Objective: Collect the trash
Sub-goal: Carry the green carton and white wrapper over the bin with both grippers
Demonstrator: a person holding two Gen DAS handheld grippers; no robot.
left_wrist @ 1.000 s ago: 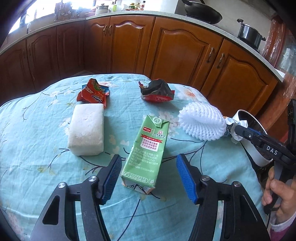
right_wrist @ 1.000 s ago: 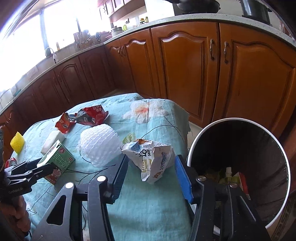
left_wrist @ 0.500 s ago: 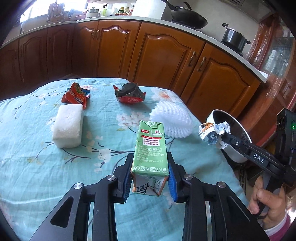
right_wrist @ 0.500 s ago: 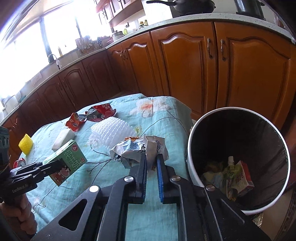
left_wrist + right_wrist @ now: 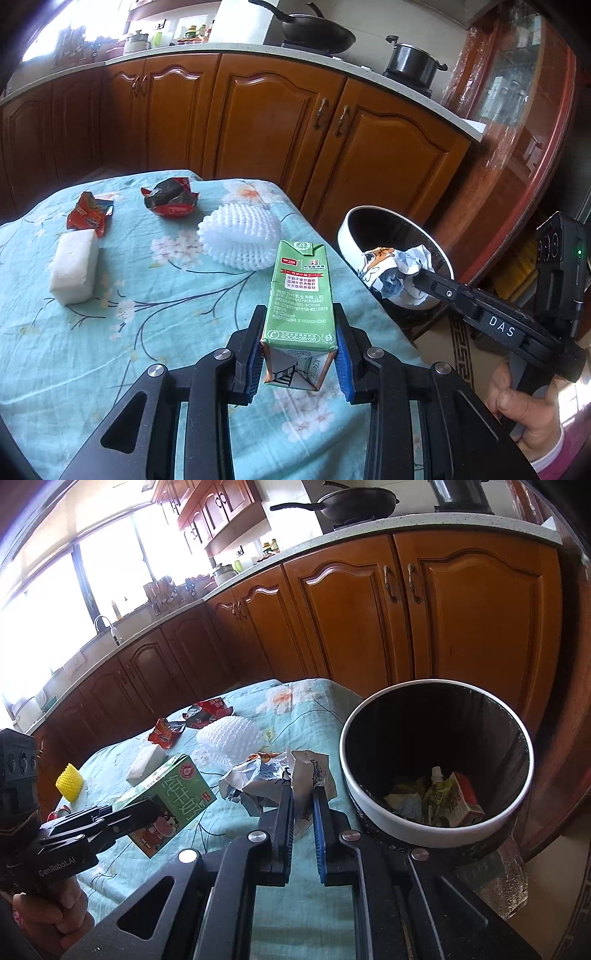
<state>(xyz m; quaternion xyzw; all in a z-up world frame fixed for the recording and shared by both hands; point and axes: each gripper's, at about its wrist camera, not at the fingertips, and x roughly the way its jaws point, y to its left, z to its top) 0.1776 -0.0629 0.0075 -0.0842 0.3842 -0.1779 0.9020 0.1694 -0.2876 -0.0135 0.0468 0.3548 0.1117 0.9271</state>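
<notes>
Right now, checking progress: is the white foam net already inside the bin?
No, the white foam net lies on the tablecloth, beside the bin.

Green carton [image 5: 300, 295] and crumpled wrapper [image 5: 275, 779] held aloft.

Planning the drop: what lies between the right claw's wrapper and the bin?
Nothing: the crumpled wrapper hangs beside the bin rim, right wrist view.

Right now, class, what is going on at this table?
A person is clearing trash with two handheld tongs. The left tongs grip a green carton, lifted off the table. The right tongs are shut on a crumpled wrapper, close to the bin. Two red wrappers, a foam net and a white block remain.
</notes>
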